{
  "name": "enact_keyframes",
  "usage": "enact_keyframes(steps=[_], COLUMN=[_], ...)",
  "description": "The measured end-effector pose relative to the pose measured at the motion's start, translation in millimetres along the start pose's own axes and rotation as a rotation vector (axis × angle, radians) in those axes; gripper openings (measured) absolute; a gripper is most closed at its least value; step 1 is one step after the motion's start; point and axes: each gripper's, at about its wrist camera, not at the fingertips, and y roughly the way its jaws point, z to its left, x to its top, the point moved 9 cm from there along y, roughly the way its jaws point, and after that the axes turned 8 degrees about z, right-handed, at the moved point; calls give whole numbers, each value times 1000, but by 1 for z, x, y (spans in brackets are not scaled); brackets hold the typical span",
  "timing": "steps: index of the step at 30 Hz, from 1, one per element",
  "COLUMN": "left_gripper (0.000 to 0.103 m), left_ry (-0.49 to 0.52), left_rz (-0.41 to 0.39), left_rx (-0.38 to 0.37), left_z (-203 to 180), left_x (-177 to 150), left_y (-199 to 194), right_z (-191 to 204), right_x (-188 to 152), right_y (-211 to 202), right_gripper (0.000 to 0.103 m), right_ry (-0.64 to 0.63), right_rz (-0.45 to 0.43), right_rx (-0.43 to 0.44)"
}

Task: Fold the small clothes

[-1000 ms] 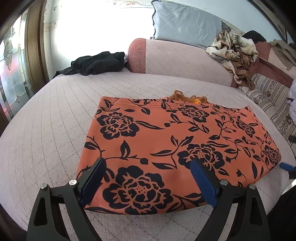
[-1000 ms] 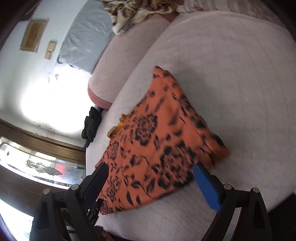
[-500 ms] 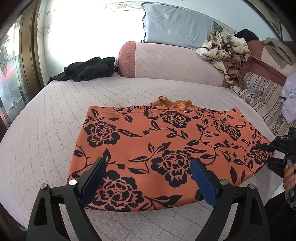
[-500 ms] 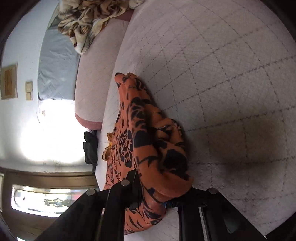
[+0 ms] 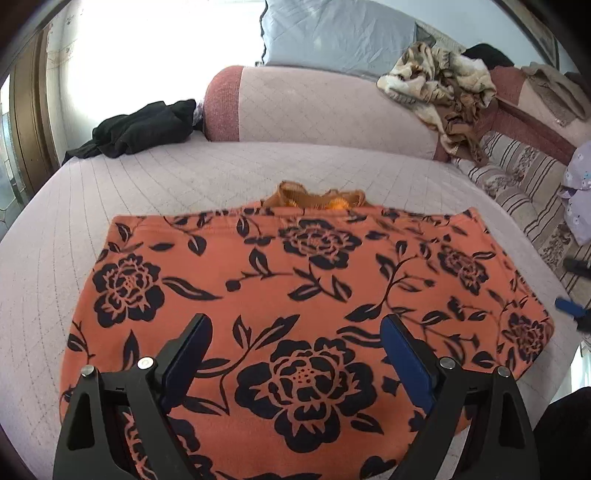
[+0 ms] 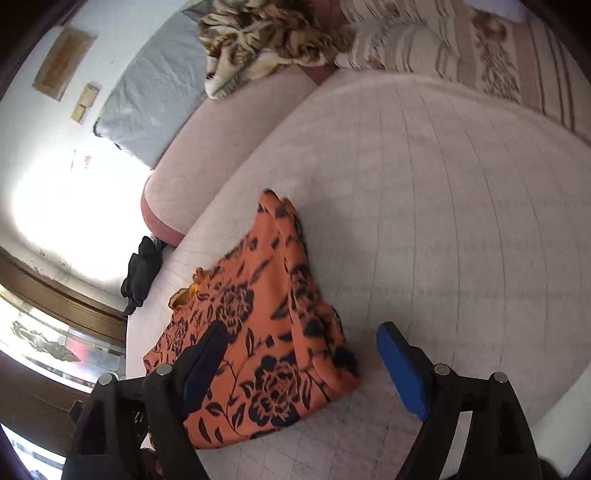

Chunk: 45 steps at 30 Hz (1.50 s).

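Observation:
An orange garment with black flowers lies flat on the pink quilted bed. Its waistband side is far from me, with an orange frill showing past it. My left gripper is open and empty, low over the garment's near edge. In the right wrist view the same garment lies at lower left, its right edge rumpled. My right gripper is open and empty, above the garment's right corner, and its blue tip shows at the left wrist view's right edge.
A black garment lies at the bed's far left. A pink bolster and a grey pillow stand behind. A patterned clothes heap and a striped cushion are at right. A window frame is at left.
My right gripper was shut on the garment's right corner half a second ago; it has opened and pulled back. My left gripper has moved forward over the garment's near edge.

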Motion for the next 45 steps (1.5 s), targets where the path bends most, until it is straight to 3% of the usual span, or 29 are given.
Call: enact_keyframes(steps=[2, 5, 9, 11, 12, 13, 15, 17, 20, 21, 22, 24, 27, 29, 31, 33, 34, 36, 37, 39, 41, 43, 45], left_gripper=[92, 92, 93, 93, 93, 93, 94, 95, 96, 96, 96, 96, 96, 96, 96, 96, 96, 96, 96, 96, 97, 97, 98], left_ry=[1, 43, 37, 50, 53, 54, 52, 53, 53, 54, 56, 59, 58, 60, 58, 56, 55, 60, 61, 57, 55, 58, 56], left_rz=[61, 20, 23, 12, 7, 8, 8, 9, 14, 15, 15, 12, 12, 10, 10, 13, 15, 14, 14, 19, 21, 22, 27], left_rx=[6, 43, 22, 17, 13, 8, 1, 2, -1, -2, 1, 4, -3, -2, -1, -5, -8, -13, -15, -15, -15, -18, -22], left_z=[1, -3, -2, -2, -2, -2, -1, -1, -1, -1, -1, -2, -2, -2, -2, -3, -2, -2, -2, -2, -1, -1, -1], left_x=[-11, -13, -13, -14, -14, -13, -13, -13, -12, -12, -12, -12, -11, -12, -12, -12, -12, -13, -14, -14, -14, -14, -13], left_y=[18, 17, 17, 17, 17, 17, 17, 18, 19, 19, 19, 19, 20, 19, 19, 19, 19, 18, 17, 17, 17, 17, 18], right_z=[14, 33, 41, 36, 46, 54, 61, 46, 32, 27, 23, 26, 68, 100, 112, 84, 63, 43, 47, 72, 82, 62, 37], right_x=[23, 55, 72, 68, 65, 63, 67, 68, 76, 80, 86, 94, 80, 51, 20, 14, 19, 35, 38, 34, 33, 40, 43], right_y=[15, 60, 132, 153, 154, 155, 149, 159, 156, 147, 135, 109, 83, 88, 107, 129, 136, 130, 122, 115, 120, 134, 146], right_gripper=[85, 85, 84, 72, 37, 18, 17, 17, 36, 52, 60, 60, 59, 64, 66, 66, 55, 52, 52, 59, 59, 60, 60], right_ry=[-50, -116, -223, -259, -315, -356, -415, -382, -262, -232, -216, -206, -239, -278, -336, -323, -247, 8, 19, -124, -188, -127, 93], right_rz=[44, 148, 310, 369, 373, 379, 303, 288, 239, 216, 176, 108, 101, 198, 332, 390, 389, 336, 321, 352, 382, 375, 381], right_rx=[38, 64, -31, -75, -90, -115, -196, -257, -195, -228, -278, -312, -170, -35, 16, -78, -80, 82, 105, 116, 117, 115, 260])
